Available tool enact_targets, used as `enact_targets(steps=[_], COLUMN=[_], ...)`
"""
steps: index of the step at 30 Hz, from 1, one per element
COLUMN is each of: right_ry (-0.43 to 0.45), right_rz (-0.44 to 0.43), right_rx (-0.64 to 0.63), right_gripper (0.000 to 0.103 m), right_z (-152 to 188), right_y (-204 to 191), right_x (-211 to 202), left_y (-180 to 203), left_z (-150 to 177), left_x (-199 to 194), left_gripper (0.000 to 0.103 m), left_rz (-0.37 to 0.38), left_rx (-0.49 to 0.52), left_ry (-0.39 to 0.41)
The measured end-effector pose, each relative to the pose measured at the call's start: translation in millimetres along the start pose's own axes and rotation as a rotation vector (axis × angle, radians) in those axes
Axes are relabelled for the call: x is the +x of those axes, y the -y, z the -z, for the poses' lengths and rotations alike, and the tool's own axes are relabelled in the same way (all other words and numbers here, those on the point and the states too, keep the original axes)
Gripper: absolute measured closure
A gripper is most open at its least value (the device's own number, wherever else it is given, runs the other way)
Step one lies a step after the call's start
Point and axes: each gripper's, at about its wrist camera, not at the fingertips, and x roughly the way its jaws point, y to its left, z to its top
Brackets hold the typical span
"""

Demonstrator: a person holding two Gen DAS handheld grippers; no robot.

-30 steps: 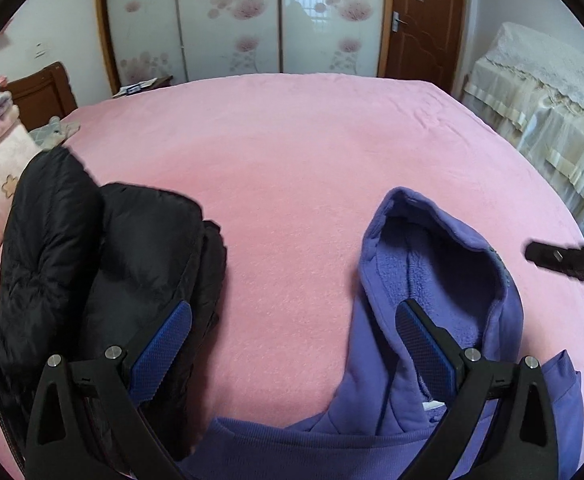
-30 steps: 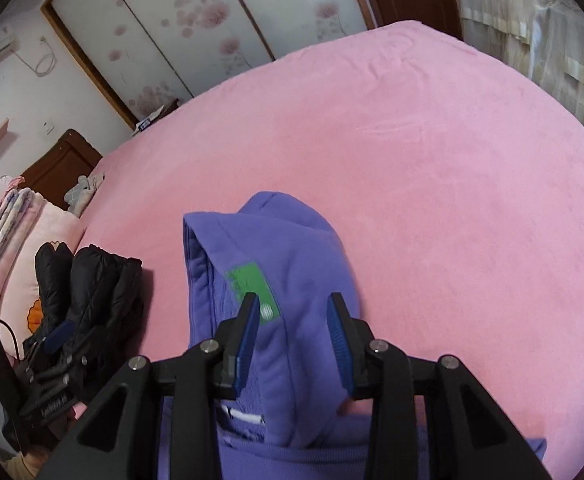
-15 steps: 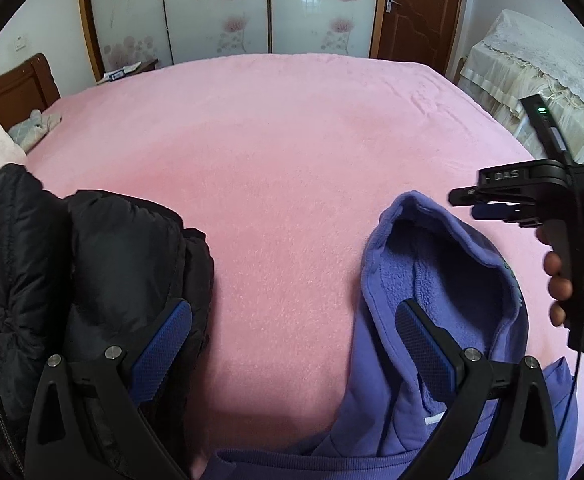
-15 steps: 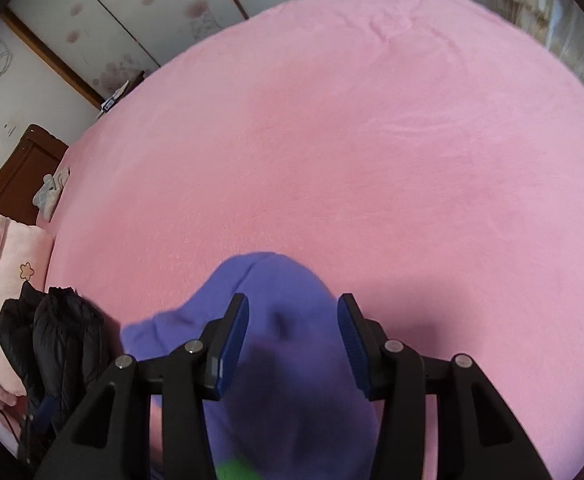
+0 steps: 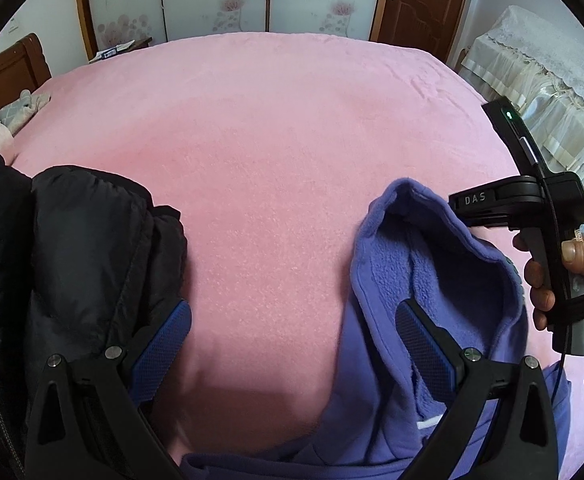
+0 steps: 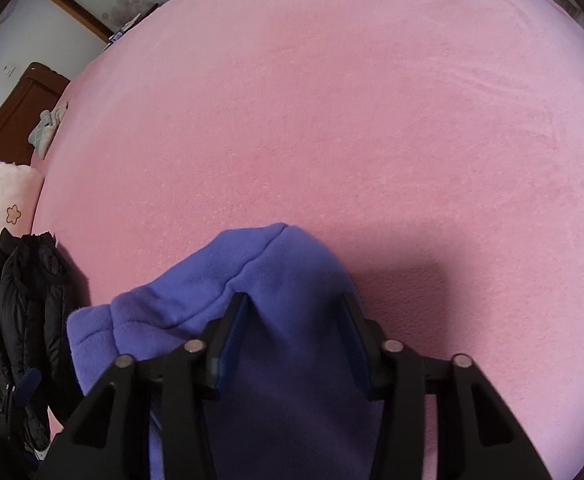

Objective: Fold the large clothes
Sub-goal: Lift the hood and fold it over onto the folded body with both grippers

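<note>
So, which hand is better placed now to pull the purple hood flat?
The right gripper: its jaws are closing around the purple hoodie's hood. The left gripper is open over bare blanket.

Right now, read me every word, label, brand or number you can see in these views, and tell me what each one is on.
"DAS": white letters on the black body of the right gripper, left wrist view.
White tag inside the purple fleece hoodie: too small to read.
Flat packet on the wooden stand beyond the pink bed: print blurred.
Nothing else legible.
</note>
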Motion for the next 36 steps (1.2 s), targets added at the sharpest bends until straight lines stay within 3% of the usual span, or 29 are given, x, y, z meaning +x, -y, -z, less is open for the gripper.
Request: enact_targets(steps=[3, 10, 16, 19, 23, 30, 36], right_ry=[0.059, 0.322, 0.420, 0.438, 0.456, 0.415, 0.344], right_rz=[0.019, -0.135, -0.213, -0.243, -0.247, -0.249, -0.158], right_rx=[-0.064, -0.244, -0.399, -0.455, -0.560, -0.698, -0.794], right_gripper=[0.098, 0.098, 0.098, 0.098, 0.098, 0.098, 0.098], right_z=[4.6, 31.9, 86.3, 111.8, 157.8, 238.6, 327.0], right_y=[-14.7, -47.2, -85.2, -94.6, -114.0, -146.7, -164.9], right_x=[-19.0, -125.3, -197.2, -224.5, -248.3, -241.8, -212.3], left_y=[5.0, -5.7, -19.9, -7.0, 16.8, 29.5, 7.9], left_z=[0.7, 1.2, 11.1, 19.7, 42.2, 112.5, 198.8], left_x=[-13.3, -68.3, -125.4, -140.7, -135.1, -118.8, -130.1], left_gripper=[0.002, 0.002, 0.002, 0.002, 0.002, 0.002, 0.002], left_rz=[0.010, 0.058, 0.205, 0.290, 0.302, 0.364, 0.382], left_rx=[0.010, -0.037, -0.111, -0.046, 0.028, -0.060, -0.069], left_ry=[0.013, 0.063, 0.075, 0.043, 0.003, -0.051, -0.157])
